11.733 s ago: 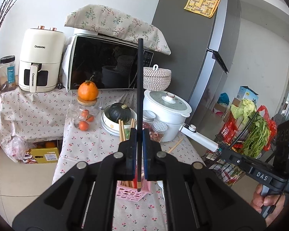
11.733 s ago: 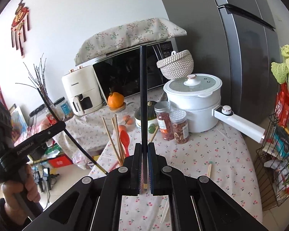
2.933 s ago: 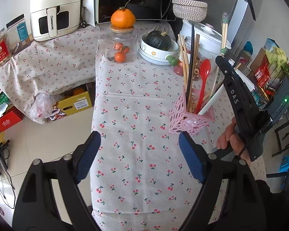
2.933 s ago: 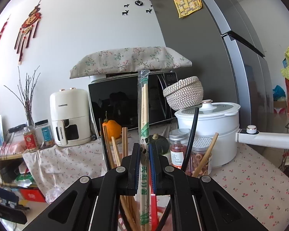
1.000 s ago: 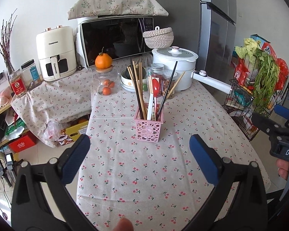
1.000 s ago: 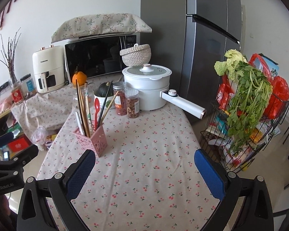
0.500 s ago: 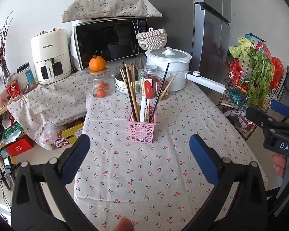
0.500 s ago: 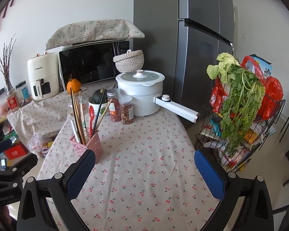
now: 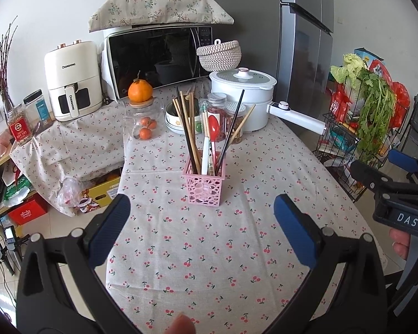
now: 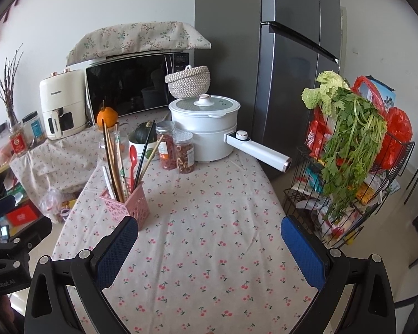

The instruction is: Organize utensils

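— Pink plastic, that basket (image 9: 204,186): why does everything stand in it?

— From the left wrist view, the wooden chopsticks (image 9: 187,130), a black chopstick (image 9: 232,132), a red spoon (image 9: 214,127) and a white-handled utensil (image 9: 205,153) all lean upright inside it, so they stay gathered in one place on the cherry-print surface (image 9: 223,250). I see nothing loose on the cloth, so I judge the sorting done.

— And the left tool (image 9: 202,224)?

— Held near and level, spread wide, empty, the basket centred beyond it. The right tool (image 9: 387,178) shows at the right edge.

— The right wrist view?

— Its own tool (image 10: 209,246) gapes wide and empty too, facing the bare near cloth; the basket (image 10: 131,204) sits to the left, the white pot (image 10: 206,128) far behind.
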Motion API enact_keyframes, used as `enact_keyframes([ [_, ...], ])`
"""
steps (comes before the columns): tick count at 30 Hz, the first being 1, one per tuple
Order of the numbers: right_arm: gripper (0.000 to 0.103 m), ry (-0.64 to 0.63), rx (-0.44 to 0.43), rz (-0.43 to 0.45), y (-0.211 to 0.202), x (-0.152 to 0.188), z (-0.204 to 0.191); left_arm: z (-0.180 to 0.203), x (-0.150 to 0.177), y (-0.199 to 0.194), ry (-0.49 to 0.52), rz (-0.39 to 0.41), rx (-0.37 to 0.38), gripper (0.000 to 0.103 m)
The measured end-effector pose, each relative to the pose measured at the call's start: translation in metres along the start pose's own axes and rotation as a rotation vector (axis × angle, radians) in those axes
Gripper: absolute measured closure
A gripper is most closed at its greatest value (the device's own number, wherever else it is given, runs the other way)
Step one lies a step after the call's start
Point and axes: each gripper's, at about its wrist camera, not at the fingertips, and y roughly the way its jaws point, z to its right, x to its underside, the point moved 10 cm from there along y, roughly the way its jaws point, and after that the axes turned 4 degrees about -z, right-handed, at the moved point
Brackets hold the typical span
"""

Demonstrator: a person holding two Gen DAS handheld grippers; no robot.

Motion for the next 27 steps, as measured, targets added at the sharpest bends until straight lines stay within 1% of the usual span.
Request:
enact_keyframes([
  [27,0.000,0.004,-0.002,-0.002,0.0010,0.0024,-0.0014,-0.0005,0.0032,0.0023,-0.010,-0.012,-0.005,0.001],
])
